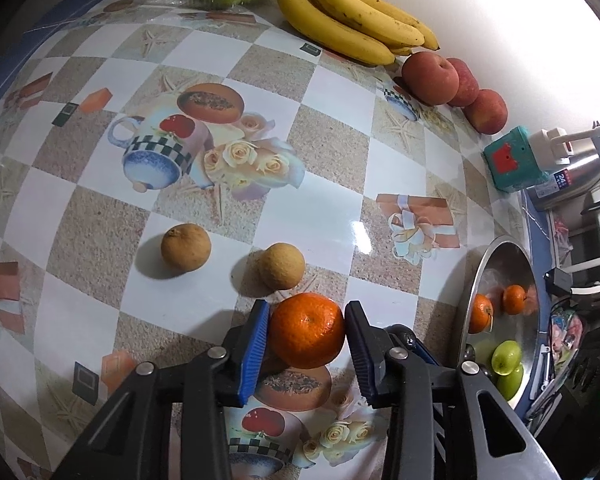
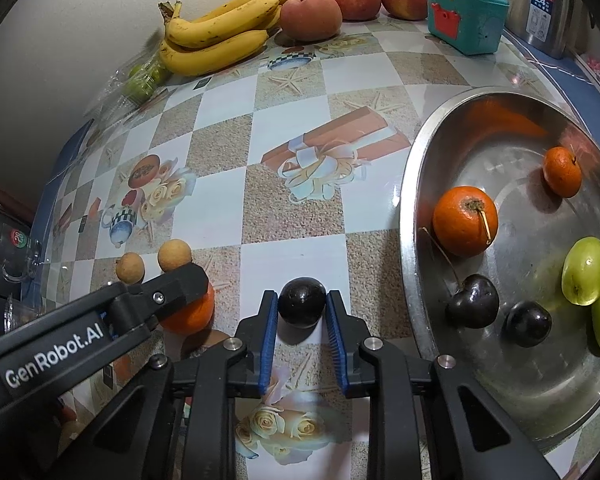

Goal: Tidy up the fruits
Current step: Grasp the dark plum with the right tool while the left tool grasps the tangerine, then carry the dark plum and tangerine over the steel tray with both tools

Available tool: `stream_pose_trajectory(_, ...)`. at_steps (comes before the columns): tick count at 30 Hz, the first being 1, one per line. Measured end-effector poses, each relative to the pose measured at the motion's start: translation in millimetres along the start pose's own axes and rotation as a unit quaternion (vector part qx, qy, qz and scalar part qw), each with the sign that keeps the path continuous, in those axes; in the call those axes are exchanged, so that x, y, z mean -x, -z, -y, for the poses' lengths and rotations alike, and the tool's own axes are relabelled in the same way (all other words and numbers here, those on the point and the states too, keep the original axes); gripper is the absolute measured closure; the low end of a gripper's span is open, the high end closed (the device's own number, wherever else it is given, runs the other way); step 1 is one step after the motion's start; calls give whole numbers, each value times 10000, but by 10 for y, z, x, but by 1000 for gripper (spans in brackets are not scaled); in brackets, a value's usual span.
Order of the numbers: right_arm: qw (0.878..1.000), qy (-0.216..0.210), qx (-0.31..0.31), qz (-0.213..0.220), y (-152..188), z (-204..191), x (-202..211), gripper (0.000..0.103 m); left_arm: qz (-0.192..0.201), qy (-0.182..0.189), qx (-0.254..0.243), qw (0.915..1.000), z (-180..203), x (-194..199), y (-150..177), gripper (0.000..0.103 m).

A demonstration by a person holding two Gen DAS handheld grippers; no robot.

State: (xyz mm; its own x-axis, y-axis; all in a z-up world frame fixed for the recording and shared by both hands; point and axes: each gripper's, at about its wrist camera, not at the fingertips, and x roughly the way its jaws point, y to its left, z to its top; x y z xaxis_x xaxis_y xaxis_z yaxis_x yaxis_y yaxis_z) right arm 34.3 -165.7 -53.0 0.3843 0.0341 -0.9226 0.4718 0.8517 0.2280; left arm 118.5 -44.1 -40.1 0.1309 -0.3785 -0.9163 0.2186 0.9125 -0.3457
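My left gripper (image 1: 307, 330) is shut on a mandarin (image 1: 306, 330) just above the patterned tablecloth; the mandarin also shows in the right wrist view (image 2: 194, 314), partly behind the left gripper's finger. My right gripper (image 2: 302, 308) is shut on a dark cherry (image 2: 302, 307) low over the table, left of the steel bowl (image 2: 410, 208). The bowl holds two mandarins (image 2: 465, 220), two dark cherries (image 2: 474, 300) and green grapes (image 2: 584, 276). Two brown longans (image 1: 186, 246) lie just beyond the left gripper.
Bananas (image 2: 216, 28) and three peaches (image 2: 310, 16) lie along the back wall. A clear bag of green fruit (image 2: 142, 76) sits at the back left. A teal box (image 2: 466, 24) and a steel kettle (image 2: 548, 4) stand at the back right.
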Motion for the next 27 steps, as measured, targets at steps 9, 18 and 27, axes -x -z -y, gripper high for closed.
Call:
stream_pose_trajectory(9,10000,-58,-55,16,-17,28,54,78,107,66,-2,9999,40,130,-16,62)
stream_pose_trajectory(18,9997,-216,-135,-18,-28,34,181,78,302,186,-27,9994,105,329,-21,62)
stream_pose_trajectory(27,9990,-387,-177,125,-31,26,411,78,579,299,34,9979,123,567,-25,62)
